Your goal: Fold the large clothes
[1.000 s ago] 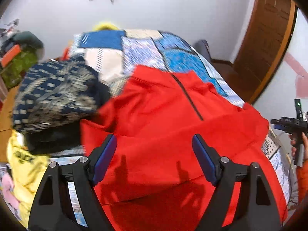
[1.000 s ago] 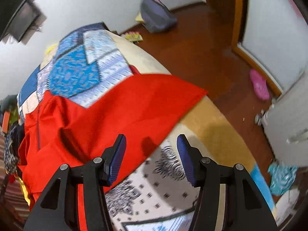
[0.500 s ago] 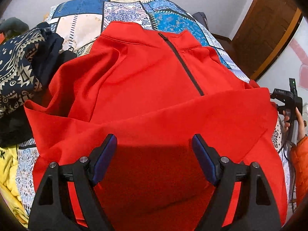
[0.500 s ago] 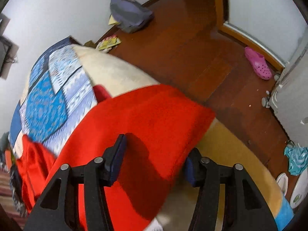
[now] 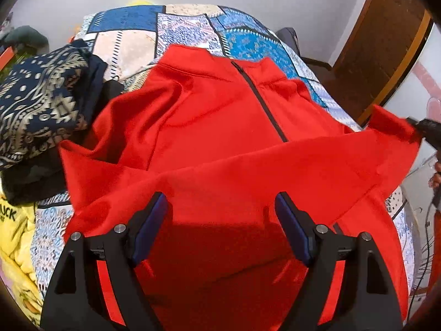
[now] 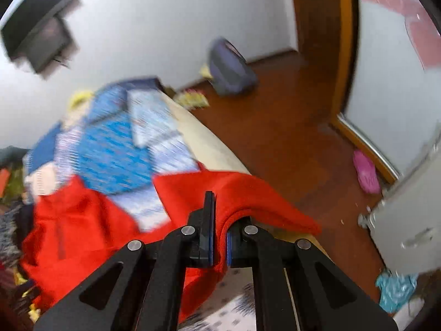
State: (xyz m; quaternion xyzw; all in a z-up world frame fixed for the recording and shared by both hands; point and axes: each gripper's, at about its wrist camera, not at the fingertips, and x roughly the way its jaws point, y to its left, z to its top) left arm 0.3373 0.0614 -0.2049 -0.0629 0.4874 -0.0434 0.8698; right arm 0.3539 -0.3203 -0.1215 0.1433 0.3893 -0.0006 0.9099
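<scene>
A large red zip-neck top (image 5: 220, 127) lies spread on the patterned bedspread (image 5: 187, 27), collar at the far end, one sleeve folded across its body. My left gripper (image 5: 220, 215) is open and hovers just above the red cloth near its lower part. My right gripper (image 6: 217, 234) is shut on the red sleeve end (image 6: 248, 193) and lifts it off the bed's right edge; it also shows at the right edge of the left wrist view (image 5: 430, 135), holding the sleeve (image 5: 391, 127) taut.
A dark blue patterned cloth (image 5: 38, 104) and a yellow garment (image 5: 16, 237) lie heaped left of the top. Right of the bed are a wooden floor (image 6: 289, 127), a grey backpack (image 6: 231, 69), a pink slipper (image 6: 365, 171) and a door frame (image 5: 394, 44).
My right gripper has closed on the sleeve end and raised it. The left gripper has pulled back a little and stays open over the top.
</scene>
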